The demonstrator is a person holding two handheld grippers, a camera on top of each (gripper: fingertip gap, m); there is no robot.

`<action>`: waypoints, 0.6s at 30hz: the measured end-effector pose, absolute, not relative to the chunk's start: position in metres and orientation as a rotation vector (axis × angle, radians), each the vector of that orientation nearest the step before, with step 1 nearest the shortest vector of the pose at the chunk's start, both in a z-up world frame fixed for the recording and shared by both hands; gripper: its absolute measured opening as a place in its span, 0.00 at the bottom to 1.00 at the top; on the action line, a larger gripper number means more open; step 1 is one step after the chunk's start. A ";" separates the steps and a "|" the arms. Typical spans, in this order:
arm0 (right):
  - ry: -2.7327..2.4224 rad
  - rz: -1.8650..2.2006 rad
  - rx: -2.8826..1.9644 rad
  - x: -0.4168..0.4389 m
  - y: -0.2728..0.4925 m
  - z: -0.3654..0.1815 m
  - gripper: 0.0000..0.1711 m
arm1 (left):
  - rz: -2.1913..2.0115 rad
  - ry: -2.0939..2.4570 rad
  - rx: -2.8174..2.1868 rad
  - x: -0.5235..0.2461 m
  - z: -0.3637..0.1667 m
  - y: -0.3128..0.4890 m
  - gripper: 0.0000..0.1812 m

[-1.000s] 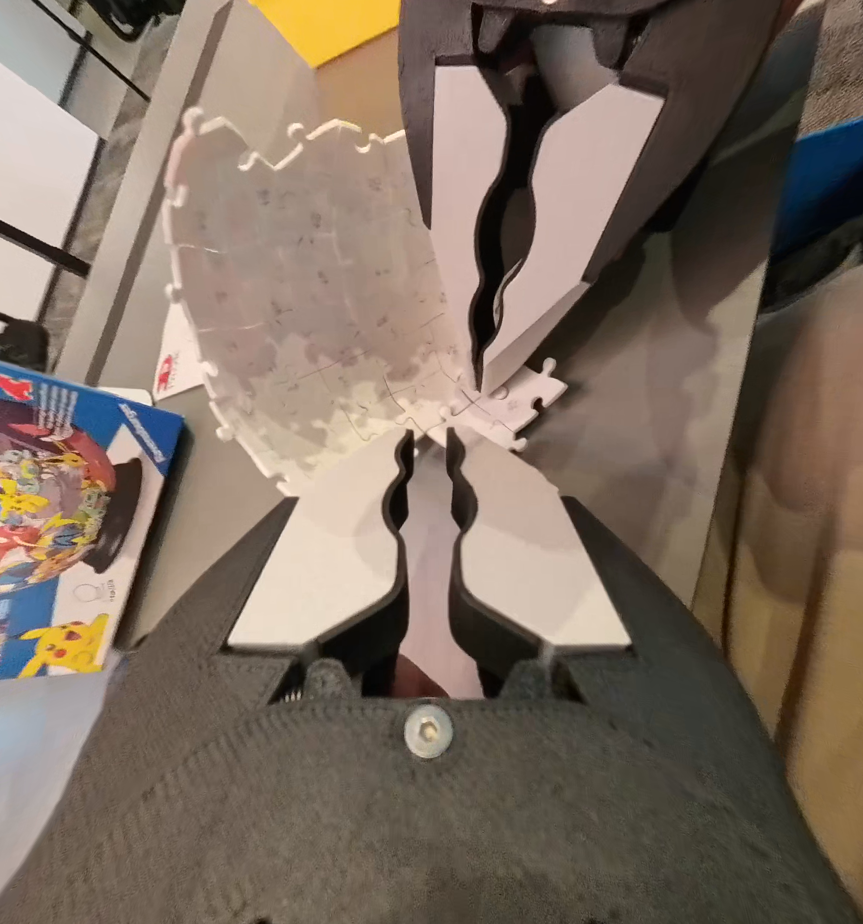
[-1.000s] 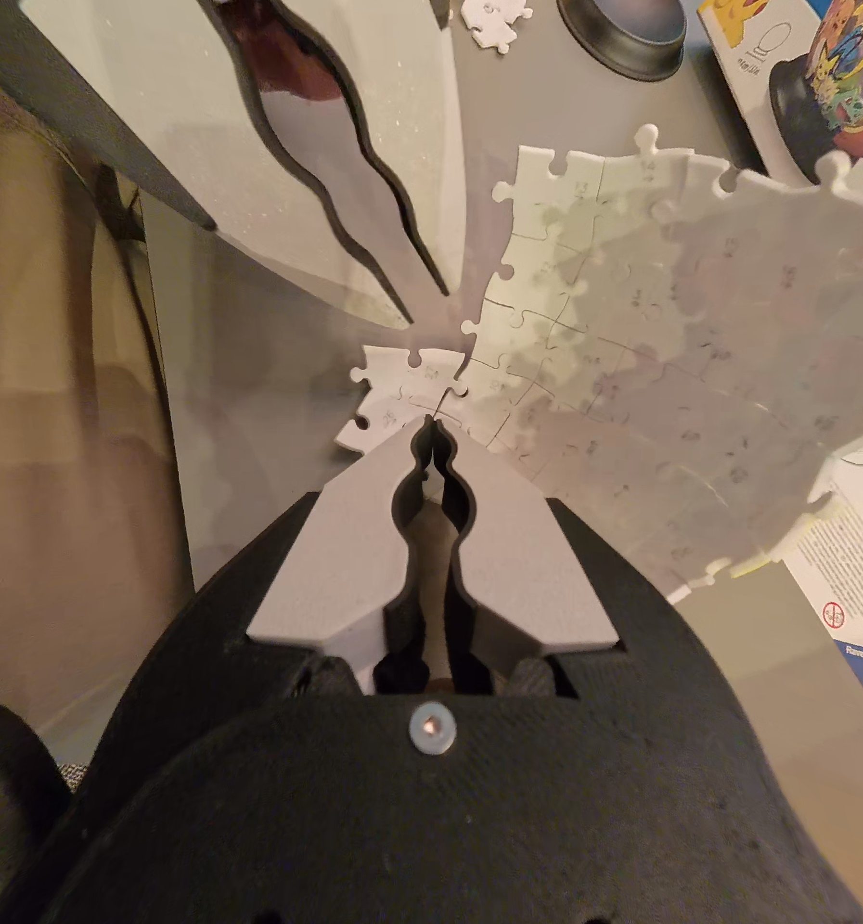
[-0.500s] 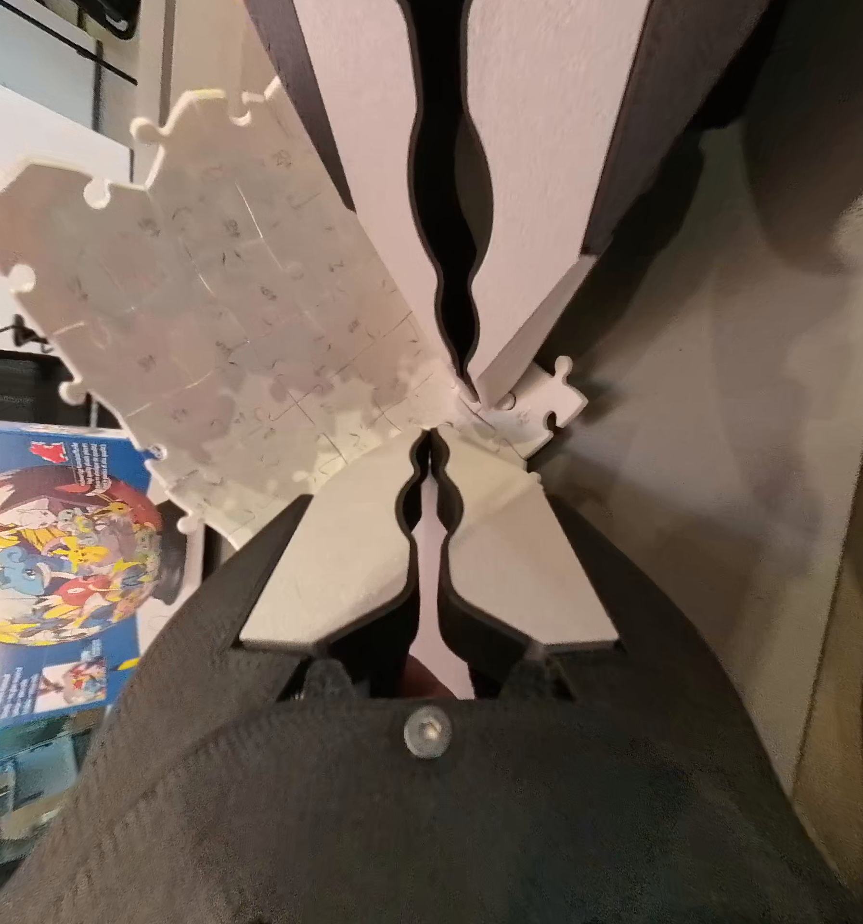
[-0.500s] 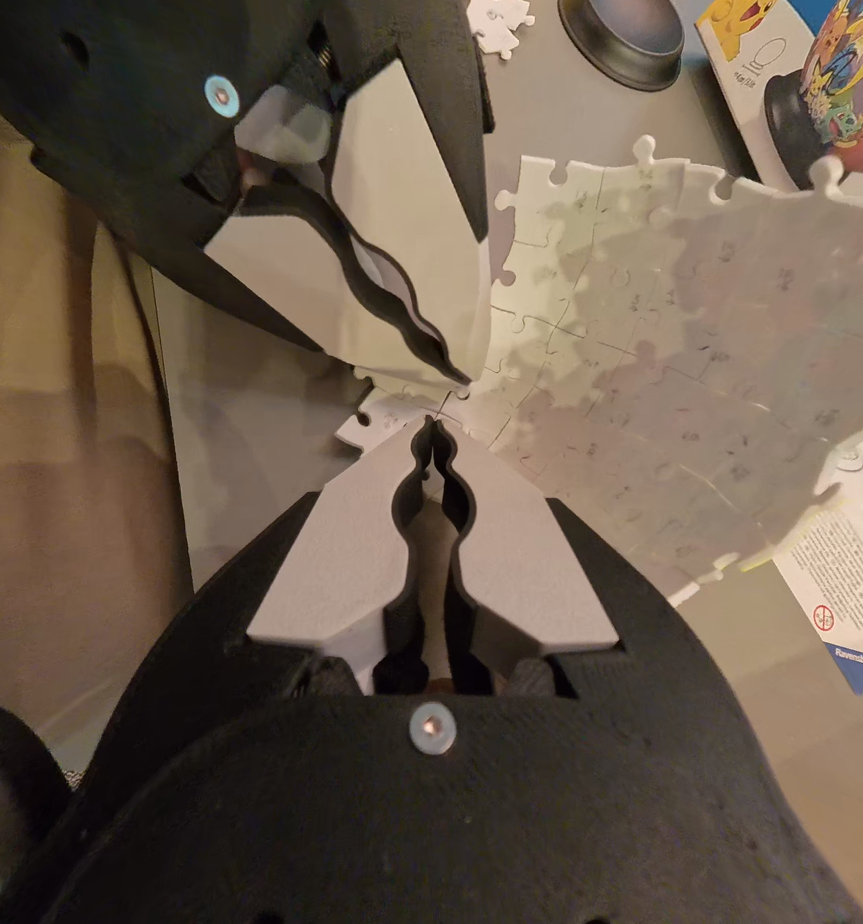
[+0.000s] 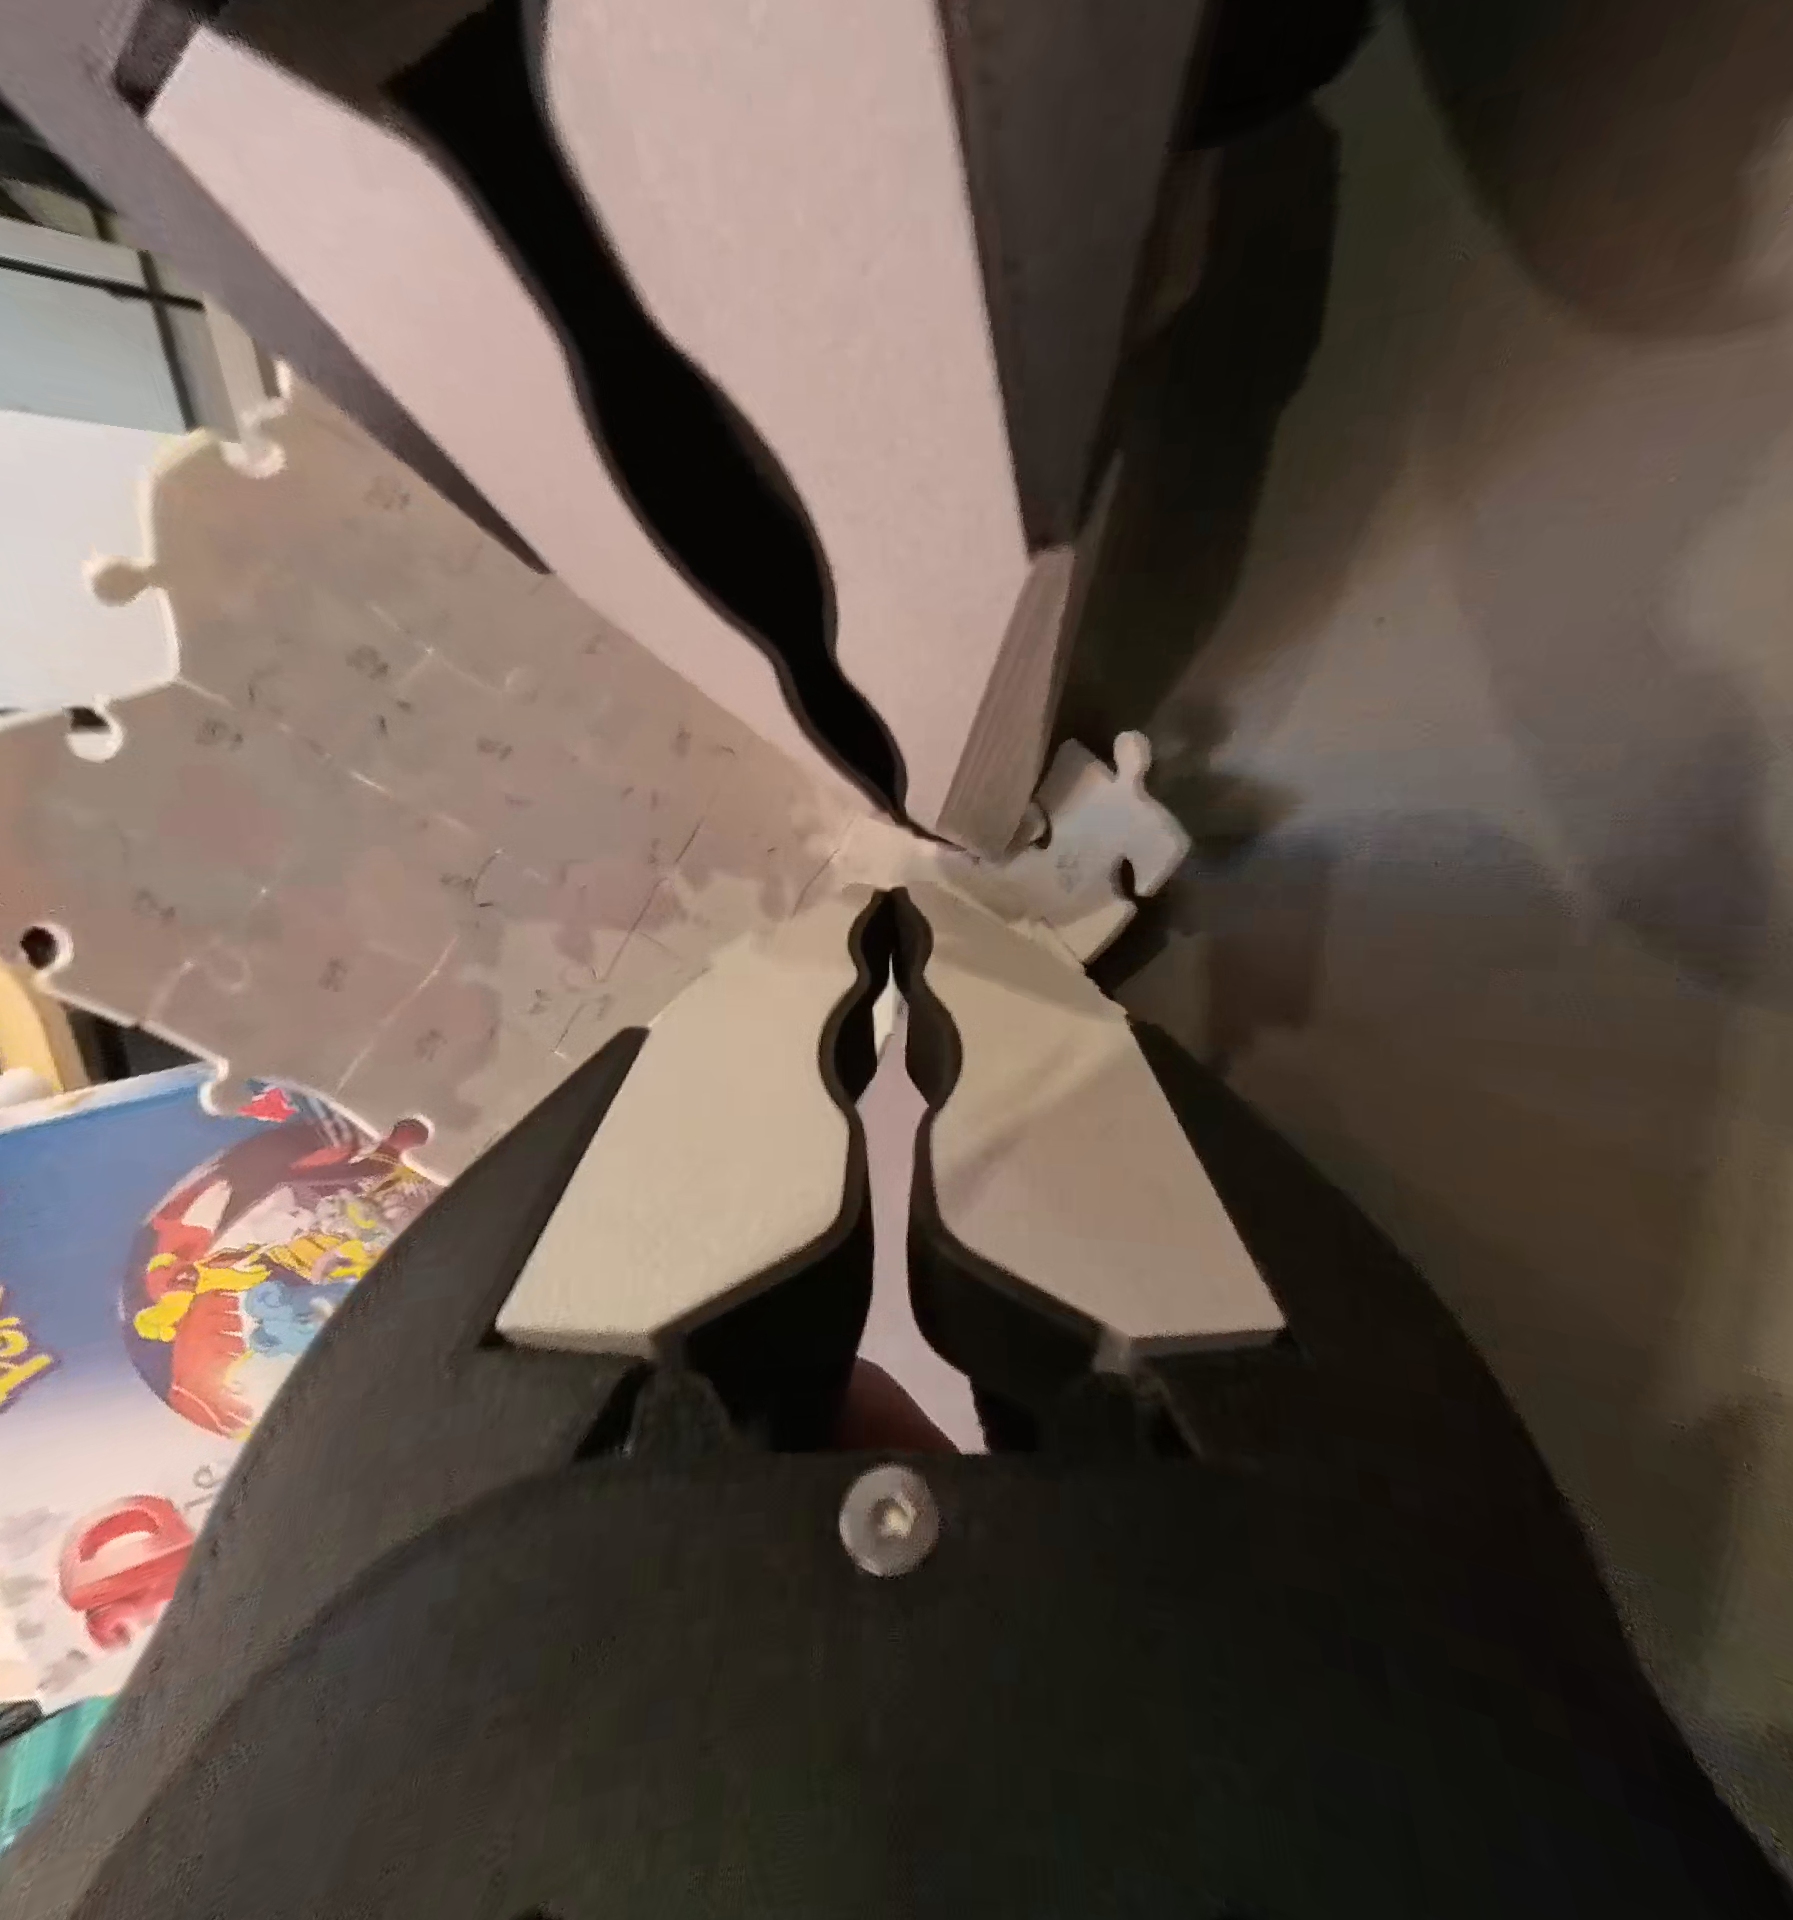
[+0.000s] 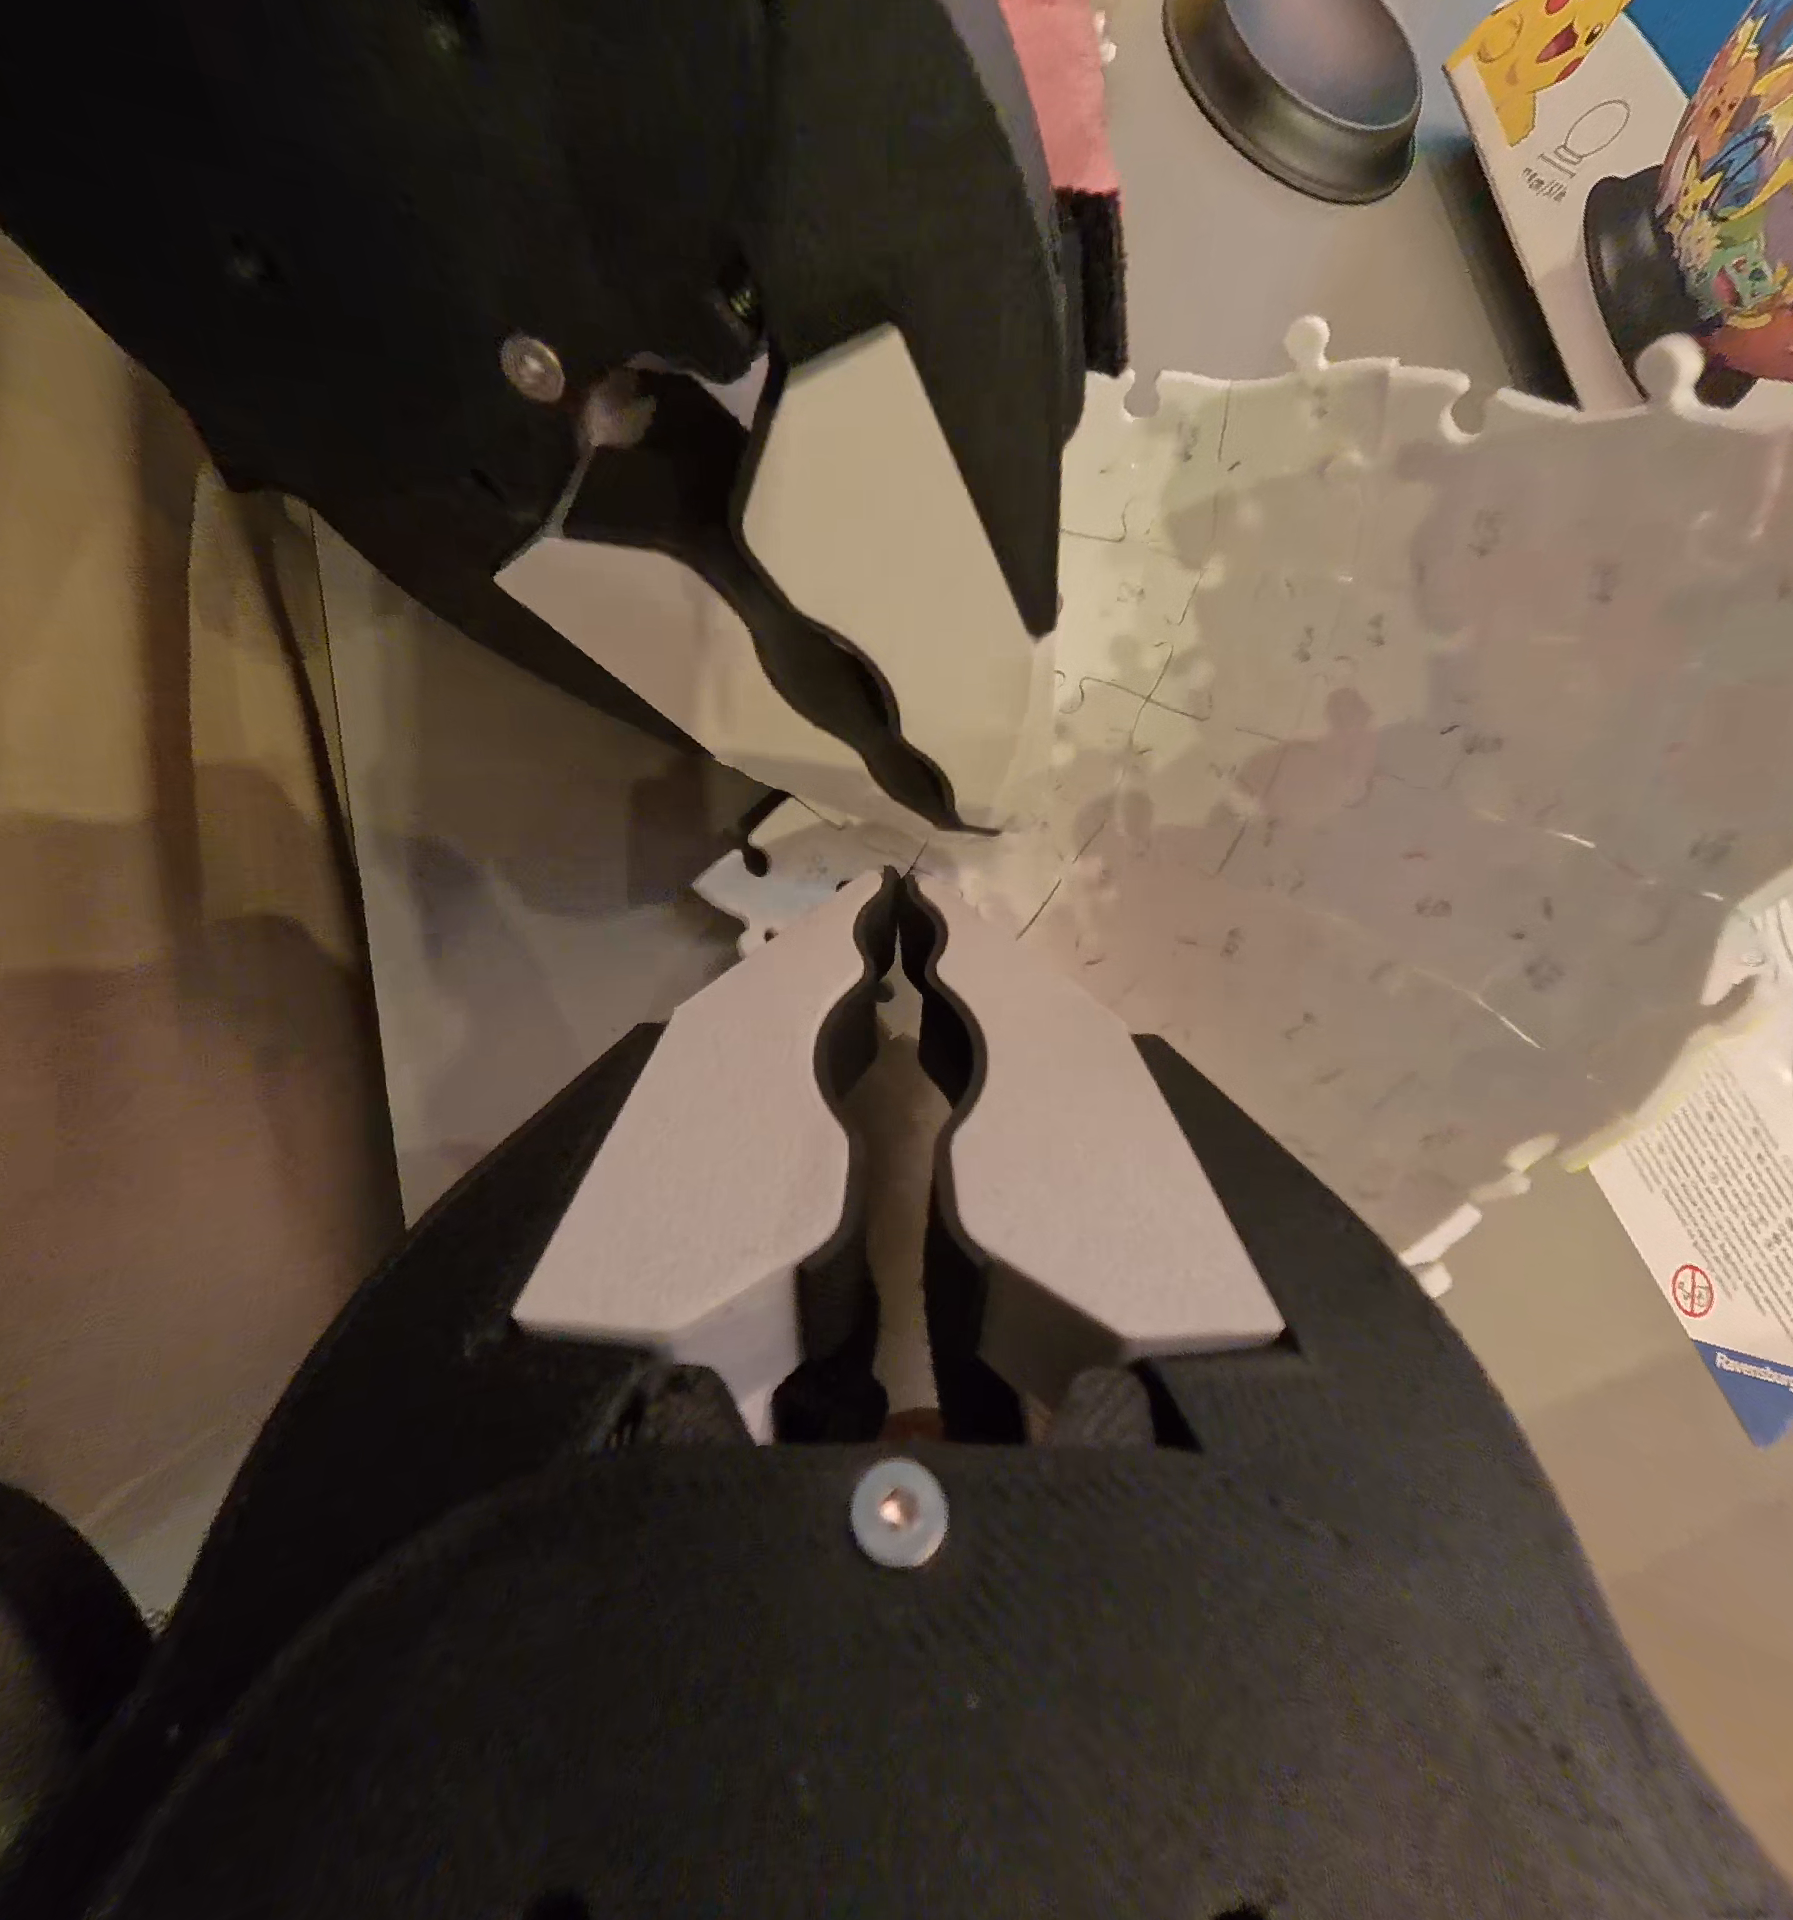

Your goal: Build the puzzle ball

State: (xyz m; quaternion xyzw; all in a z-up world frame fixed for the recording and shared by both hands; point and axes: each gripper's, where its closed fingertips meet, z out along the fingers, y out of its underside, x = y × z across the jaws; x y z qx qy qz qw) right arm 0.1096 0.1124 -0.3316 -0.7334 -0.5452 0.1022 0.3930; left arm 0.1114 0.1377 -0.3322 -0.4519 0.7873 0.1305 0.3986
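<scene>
So both claws are pinched down to almost nothing right now. My left claw (image 5: 890, 902) is clamped on the edge of the curved puzzle shell (image 5: 352, 831), my right claw (image 6: 892, 883) is nipping the loose piece (image 5: 1110, 831) right where it meets that edge. The tips of the two claws nearly touch. I'd say that's the point: one side braces the shell so it doesn't flex, the other pushes the tab home.

The shell is up off the counter (image 6: 1287, 260), blank side facing the cameras, so it's roughly a half ball so far. The piece looks seated or very close to it, but I can't tell for sure.

Further out, the puzzle box (image 6: 1702, 156) and a dark round stand (image 6: 1297, 94) sit on the counter.
</scene>
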 end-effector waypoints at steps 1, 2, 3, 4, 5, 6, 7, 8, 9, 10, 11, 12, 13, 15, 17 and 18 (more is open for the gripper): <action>-1.380 0.261 -1.862 0.110 0.113 -0.331 0.00 | 0.333 2.002 -1.147 0.111 -0.332 0.138 0.00; -1.372 0.273 -1.865 0.110 0.113 -0.330 0.00 | 0.331 2.012 -1.153 0.111 -0.332 0.138 0.00; -1.360 0.286 -1.867 0.111 0.114 -0.328 0.00 | 0.328 2.022 -1.156 0.111 -0.333 0.138 0.00; -1.347 0.290 -1.865 0.112 0.114 -0.325 0.00 | 0.328 2.026 -1.168 0.111 -0.333 0.138 0.00; -1.336 0.292 -1.859 0.114 0.114 -0.322 0.00 | 0.331 2.033 -1.174 0.111 -0.333 0.138 0.00; -1.325 0.300 -1.854 0.115 0.114 -0.318 0.00 | 0.329 2.039 -1.180 0.111 -0.333 0.138 0.00; -1.316 0.314 -1.852 0.116 0.112 -0.315 0.00 | 0.326 2.039 -1.193 0.111 -0.333 0.138 0.00; -1.308 0.327 -1.849 0.118 0.110 -0.313 0.00 | 0.331 2.038 -1.195 0.111 -0.333 0.138 0.00; -1.301 0.340 -1.846 0.120 0.107 -0.310 0.00 | 0.334 2.035 -1.188 0.111 -0.333 0.138 0.00; -1.294 0.351 -1.843 0.122 0.105 -0.308 0.00 | 0.333 2.031 -1.186 0.111 -0.333 0.138 0.00; -1.288 0.362 -1.843 0.124 0.103 -0.306 0.00 | 0.331 2.029 -1.192 0.111 -0.333 0.138 0.00; -1.288 0.370 -1.850 0.127 0.101 -0.306 0.00 | 0.328 2.030 -1.202 0.111 -0.333 0.138 0.00; -1.296 0.384 -1.859 0.128 0.098 -0.307 0.00 | 0.322 2.031 -1.216 0.111 -0.333 0.138 0.00; -1.305 0.450 -1.877 0.127 0.090 -0.306 0.00 | 0.317 2.029 -1.221 0.112 -0.333 0.138 0.00; -1.326 0.460 -1.895 0.125 0.086 -0.313 0.00 | 0.325 2.022 -1.224 0.112 -0.333 0.138 0.00; -1.337 0.437 -1.908 0.126 0.086 -0.318 0.00 | 0.339 2.022 -1.228 0.111 -0.333 0.138 0.00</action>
